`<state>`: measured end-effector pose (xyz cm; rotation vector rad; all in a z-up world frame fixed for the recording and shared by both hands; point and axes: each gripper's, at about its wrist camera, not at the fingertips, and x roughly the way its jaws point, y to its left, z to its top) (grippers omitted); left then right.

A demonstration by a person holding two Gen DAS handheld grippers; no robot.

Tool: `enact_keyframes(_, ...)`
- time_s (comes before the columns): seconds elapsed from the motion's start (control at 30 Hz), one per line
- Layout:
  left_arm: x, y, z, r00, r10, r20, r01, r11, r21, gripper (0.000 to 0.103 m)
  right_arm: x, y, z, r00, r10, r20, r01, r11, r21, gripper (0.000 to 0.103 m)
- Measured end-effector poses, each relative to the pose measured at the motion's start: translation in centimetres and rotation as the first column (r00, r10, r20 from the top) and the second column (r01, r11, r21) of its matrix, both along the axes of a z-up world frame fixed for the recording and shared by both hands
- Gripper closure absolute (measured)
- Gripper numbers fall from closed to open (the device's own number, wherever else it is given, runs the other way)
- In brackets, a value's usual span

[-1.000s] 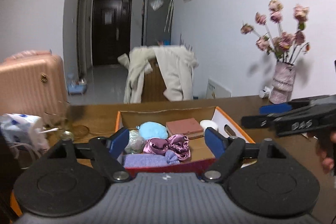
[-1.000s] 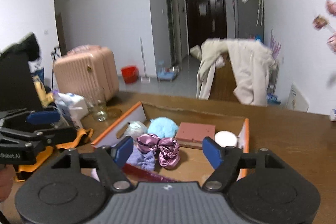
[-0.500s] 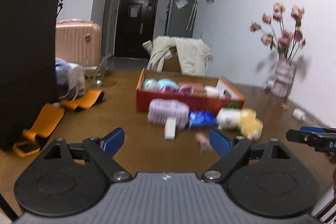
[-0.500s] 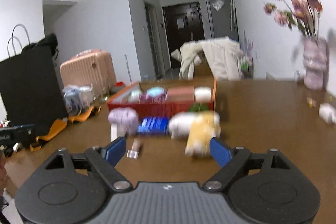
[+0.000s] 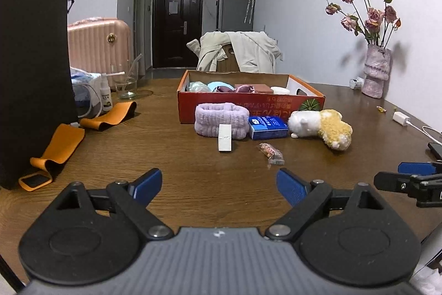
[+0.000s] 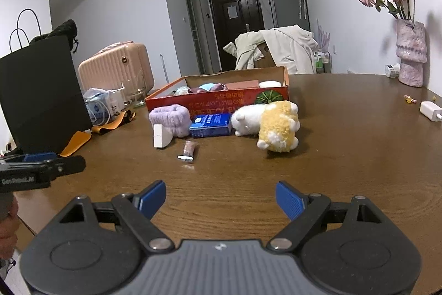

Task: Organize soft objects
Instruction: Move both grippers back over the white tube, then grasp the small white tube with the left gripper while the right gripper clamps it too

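Observation:
A red cardboard box (image 5: 248,104) (image 6: 221,101) stands mid-table with several soft items inside. In front of it lie a lilac fluffy headband (image 5: 221,120) (image 6: 171,119), a white and yellow plush toy (image 5: 323,126) (image 6: 270,125), a blue packet (image 5: 267,126) (image 6: 211,125), a white block (image 5: 225,137) (image 6: 160,136) and a small wrapped snack (image 5: 270,152) (image 6: 189,151). My left gripper (image 5: 219,185) is open and empty near the table's front edge. My right gripper (image 6: 221,198) is open and empty, also well short of the items.
A black bag (image 5: 33,79) and orange straps (image 5: 63,140) stand at the left with a glass (image 5: 125,85) and bottles. A vase of flowers (image 5: 375,73) stands at the back right. A white charger (image 6: 429,109) lies at the right. A chair with a coat (image 5: 240,51) is behind the table.
Both grippers have pulled back from above the box to the table's near edge. Both stay open and empty. The items in front of the box have come into view.

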<state>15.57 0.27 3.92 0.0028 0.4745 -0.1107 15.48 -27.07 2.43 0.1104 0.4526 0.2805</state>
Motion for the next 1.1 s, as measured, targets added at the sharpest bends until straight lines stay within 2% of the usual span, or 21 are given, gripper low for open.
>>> enact_keyframes(0.23,2.4,0.3,-1.0,0.999,-0.009,-0.034,0.008,1.0,-0.029,0.012,2.4,1.7,-0.1,0.999,0.035,-0.015,-0.035,0.999,-0.004,0.019)
enact_keyframes(0.33,4.6,0.5,-1.3,0.999,-0.003,-0.051,0.001,0.999,-0.038,0.014,4.4,2.7,-0.1,0.998,0.05,-0.028,-0.05,0.999,0.002,0.024)
enact_keyframes(0.47,8.7,0.3,-1.4,0.999,-0.023,-0.04,0.021,0.999,-0.038,0.034,7.7,4.6,-0.2,0.995,0.095,-0.043,-0.096,0.995,-0.019,0.035)
enact_keyframes(0.5,9.9,0.2,-1.5,0.999,-0.031,-0.041,0.029,0.999,-0.039,0.037,8.5,5.1,-0.3,0.993,0.104,-0.049,-0.105,0.994,-0.028,0.038)
enact_keyframes(0.63,14.4,-0.7,-2.2,0.995,-0.079,-0.058,0.076,0.996,-0.049,0.039,12.1,7.3,-0.7,0.989,0.132,-0.07,-0.137,0.988,-0.069,0.046)
enact_keyframes(0.7,16.5,-1.5,-2.8,0.992,-0.093,-0.08,0.091,0.995,-0.028,0.049,13.7,8.2,-0.9,0.987,0.141,-0.081,-0.147,0.986,-0.077,0.051)
enact_keyframes(0.73,17.2,-1.8,-3.2,0.991,-0.1,-0.085,0.099,0.995,-0.014,0.05,14.5,8.5,-1.0,0.986,0.144,-0.085,-0.15,0.986,-0.077,0.055)
enact_keyframes(0.77,18.0,-2.1,-3.6,0.99,-0.104,-0.093,0.104,0.995,0.001,0.057,15.3,8.8,-1.1,0.985,0.148,-0.092,-0.156,0.984,-0.081,0.057)
enact_keyframes(0.87,19.4,-2.3,-4.5,0.986,-0.112,-0.123,0.114,0.993,0.008,0.079,17.1,9.7,-1.6,0.982,0.148,-0.116,-0.161,0.981,-0.105,0.074)
enact_keyframes(0.9,19.6,-2.2,-4.7,0.987,-0.108,-0.121,0.11,0.994,0.006,0.083,17.4,10.0,-1.8,0.981,0.152,-0.124,-0.166,0.98,-0.108,0.083)
enact_keyframes(0.97,19.7,-1.8,-4.9,0.988,-0.103,-0.112,0.104,0.995,0.007,0.084,17.8,10.2,-2.2,0.979,0.159,-0.129,-0.173,0.979,-0.111,0.089)
enact_keyframes(1.1,19.1,-1.2,-4.4,0.988,-0.098,-0.117,0.096,0.995,-0.02,0.084,17.7,10.2,-2.5,0.978,0.162,-0.13,-0.175,0.979,-0.1,0.09)
